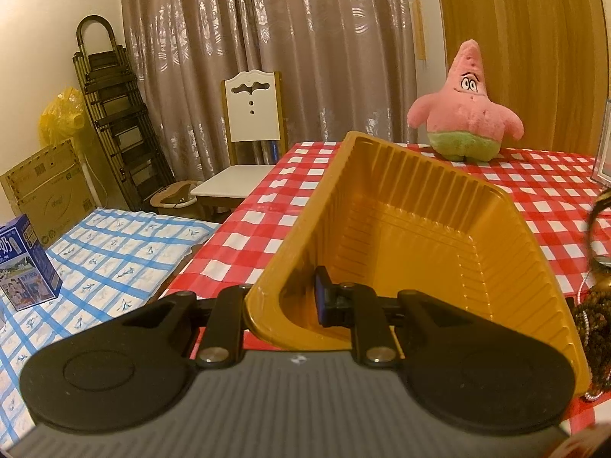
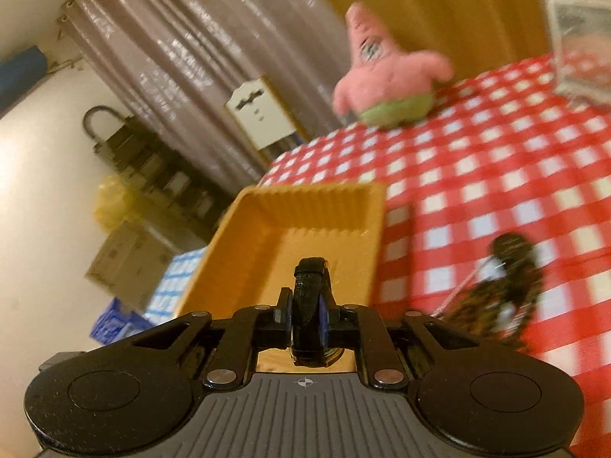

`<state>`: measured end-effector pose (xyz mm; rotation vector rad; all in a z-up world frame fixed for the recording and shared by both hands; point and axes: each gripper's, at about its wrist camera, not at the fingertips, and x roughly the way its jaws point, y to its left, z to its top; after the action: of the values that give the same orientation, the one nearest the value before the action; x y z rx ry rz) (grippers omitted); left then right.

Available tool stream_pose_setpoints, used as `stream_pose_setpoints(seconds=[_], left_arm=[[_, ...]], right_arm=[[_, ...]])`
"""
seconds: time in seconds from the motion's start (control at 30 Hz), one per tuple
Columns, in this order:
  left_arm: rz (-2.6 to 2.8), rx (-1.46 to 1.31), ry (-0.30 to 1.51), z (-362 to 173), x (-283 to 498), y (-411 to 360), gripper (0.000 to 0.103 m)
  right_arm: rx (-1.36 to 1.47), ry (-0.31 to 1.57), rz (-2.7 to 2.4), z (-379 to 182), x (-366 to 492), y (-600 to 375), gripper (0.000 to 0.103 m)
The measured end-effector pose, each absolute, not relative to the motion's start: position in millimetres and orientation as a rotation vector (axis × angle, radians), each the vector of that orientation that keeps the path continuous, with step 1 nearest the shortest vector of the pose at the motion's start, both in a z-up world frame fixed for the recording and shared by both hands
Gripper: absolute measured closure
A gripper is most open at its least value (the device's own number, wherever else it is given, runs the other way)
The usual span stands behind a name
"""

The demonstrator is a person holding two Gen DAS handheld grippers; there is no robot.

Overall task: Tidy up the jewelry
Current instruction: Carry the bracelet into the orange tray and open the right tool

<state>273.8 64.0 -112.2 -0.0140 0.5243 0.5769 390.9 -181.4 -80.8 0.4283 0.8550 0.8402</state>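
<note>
My left gripper (image 1: pixel 301 297) is shut on the near wall of a yellow ribbed plastic tray (image 1: pixel 401 236), one finger inside and one outside, and holds it tilted above the red-checked tablecloth (image 1: pixel 267 221). My right gripper (image 2: pixel 307 313) is shut on a black strap, a watch or bracelet (image 2: pixel 311 286), held over the open tray (image 2: pixel 290 236). A heap of dark beaded jewelry with a thin chain (image 2: pixel 496 290) lies on the cloth to the right; it also shows at the right edge of the left wrist view (image 1: pixel 595 324). The right wrist view is motion-blurred.
A pink Patrick plush (image 1: pixel 466 114) stands at the table's far edge. A clear framed stand (image 2: pixel 580 38) sits at the far right. A white chair (image 1: pixel 248 145), a folded ladder (image 1: pixel 110 114), cardboard boxes and a blue-checked surface (image 1: pixel 95 267) with a blue carton lie left.
</note>
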Motion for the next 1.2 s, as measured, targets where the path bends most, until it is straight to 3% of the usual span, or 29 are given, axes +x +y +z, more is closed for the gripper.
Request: stream_pose_setpoints(seconds=[0.37,0.4,0.47,0.5,0.53,0.77,1.07,1.13,1.2], left_arm=[[0.562,0.004,0.527,-112,277,62,0.086],[0.561,0.005,0.527,-112,277,62,0.086],[0.557,0.007,0.527,-111,277,63,0.086],[0.555,0.005,0.525,-111,277,64,0.086],[0.551,0.004,0.527,-111,276,66,0.086],[0.563,-0.002,0.529,-110,270,78,0.086],[0.606,-0.007,0.538,-108,250,103,0.086],[0.612,-0.007,0.537,-107,248,105,0.086],[0.614,-0.006,0.535,-107,247,107,0.086]], right_arm=[[0.276,0.948,0.853,-122,394,-123,0.089],[0.257,0.938,0.854,-119,392,-123,0.087],[0.208,0.885,0.856,-114,385,-123,0.069],[0.195,0.86,0.857,-110,382,-126,0.055],[0.194,0.834,0.859,-105,379,-129,0.051],[0.252,0.763,0.727,-91,380,-191,0.051],[0.145,0.82,0.601,-109,382,-222,0.052],[0.108,0.823,0.643,-111,378,-210,0.065],[0.055,0.826,0.711,-112,377,-189,0.071]])
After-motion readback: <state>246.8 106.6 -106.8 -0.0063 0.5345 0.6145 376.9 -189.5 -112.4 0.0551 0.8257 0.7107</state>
